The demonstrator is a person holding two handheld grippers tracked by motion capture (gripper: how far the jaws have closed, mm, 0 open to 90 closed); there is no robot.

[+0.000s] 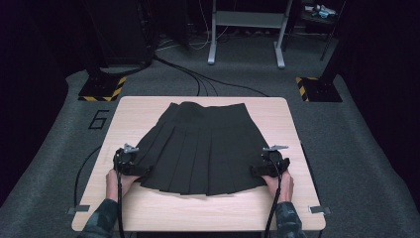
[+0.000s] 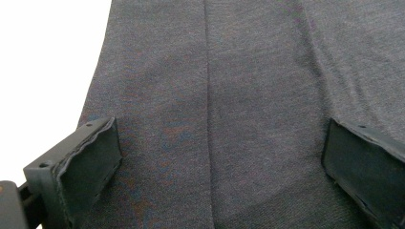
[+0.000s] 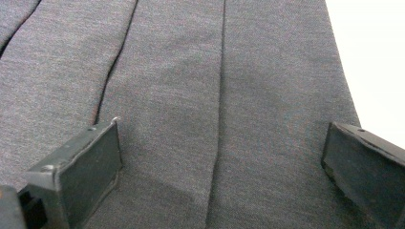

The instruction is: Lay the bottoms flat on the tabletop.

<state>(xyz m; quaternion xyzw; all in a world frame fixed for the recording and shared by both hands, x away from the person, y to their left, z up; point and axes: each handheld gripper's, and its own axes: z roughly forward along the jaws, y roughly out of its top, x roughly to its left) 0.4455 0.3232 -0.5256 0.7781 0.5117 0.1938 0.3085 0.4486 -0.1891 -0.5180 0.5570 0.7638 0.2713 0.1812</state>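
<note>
Wooden table (image 1: 148, 208), black pleated skirt (image 1: 198, 148) at centre; left gripper (image 1: 130, 166), right gripper (image 1: 267, 166) jaws wide over hem corners. Risk: shallow bite, pleats slipping free.

We see a pale wooden surface (image 1: 133, 208) in the lower middle of the frame, with a dark pleated skirt (image 1: 200, 148) spread flat across its centre.

Only readable mark: dark numeral "6" (image 1: 99, 119) on grey floor carpet (image 1: 59, 148), left of table (image 1: 129, 111).
</note>
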